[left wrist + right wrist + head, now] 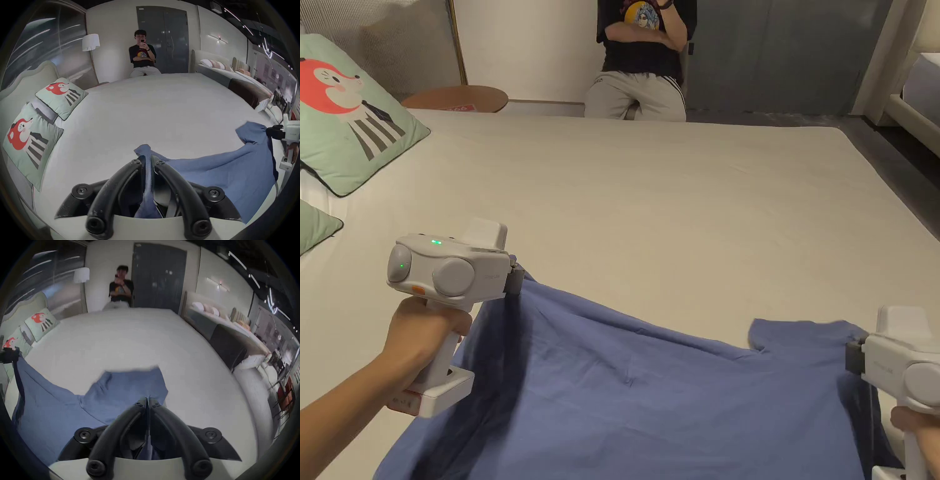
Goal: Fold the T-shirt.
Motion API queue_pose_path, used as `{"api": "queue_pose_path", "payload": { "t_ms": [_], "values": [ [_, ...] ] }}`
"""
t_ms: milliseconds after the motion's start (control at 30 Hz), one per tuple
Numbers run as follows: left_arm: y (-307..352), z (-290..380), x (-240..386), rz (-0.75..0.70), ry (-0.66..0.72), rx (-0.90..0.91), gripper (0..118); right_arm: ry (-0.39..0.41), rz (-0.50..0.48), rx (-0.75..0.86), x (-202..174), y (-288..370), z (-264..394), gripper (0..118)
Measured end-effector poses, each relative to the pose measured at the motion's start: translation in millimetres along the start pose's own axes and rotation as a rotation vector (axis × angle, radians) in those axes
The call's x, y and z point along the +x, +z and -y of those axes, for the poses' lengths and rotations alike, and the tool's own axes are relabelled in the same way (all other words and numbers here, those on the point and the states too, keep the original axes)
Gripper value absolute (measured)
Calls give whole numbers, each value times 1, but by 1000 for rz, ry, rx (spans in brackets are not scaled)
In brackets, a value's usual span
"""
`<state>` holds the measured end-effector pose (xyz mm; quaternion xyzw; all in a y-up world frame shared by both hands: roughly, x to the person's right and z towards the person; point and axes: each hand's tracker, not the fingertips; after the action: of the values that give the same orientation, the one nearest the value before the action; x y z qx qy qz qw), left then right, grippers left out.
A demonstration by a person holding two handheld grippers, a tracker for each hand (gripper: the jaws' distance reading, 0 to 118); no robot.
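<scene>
The T-shirt (pixel 650 400) is blue and sits at the near edge of the bed (pixel 675 206), part lifted, part lying flat. My left gripper (pixel 146 160) is clamped on a bunch of cloth — both jaws press it. My right gripper (pixel 147 402) pinches another bit of the shirt the same way, near a sleeve (pixel 800 340). The cloth sags between my two grippers. Two fox pillows (pixel 62 97) lie at the left edge of the bed. A person (pixel 644 56) sits past the far edge — arms folded.
</scene>
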<state>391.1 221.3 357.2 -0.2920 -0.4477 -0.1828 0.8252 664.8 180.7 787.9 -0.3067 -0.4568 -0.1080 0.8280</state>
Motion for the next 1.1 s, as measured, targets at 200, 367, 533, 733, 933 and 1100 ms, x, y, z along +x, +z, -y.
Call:
{"api": "queue_pose_path", "payload": {
  "t_ms": [200,367,533,733,933,1100],
  "values": [
    [52,-33,-20,-57,72,168,1,100,37,267,-13,66,-76,1],
    [107,-86,-44,-101,123,352,1,137,80,479,-26,112,-142,1],
    [153,-151,-56,-159,128,517,2,156,143,677,-39,141,-206,1],
    [175,-216,-61,-248,135,661,1,86,127,804,-46,149,-271,1],
    [170,-263,-68,-271,193,736,1,39,110,853,-46,141,-322,1],
    [161,-285,-72,-275,208,785,1,56,128,899,-47,137,-358,1]
  ]
}}
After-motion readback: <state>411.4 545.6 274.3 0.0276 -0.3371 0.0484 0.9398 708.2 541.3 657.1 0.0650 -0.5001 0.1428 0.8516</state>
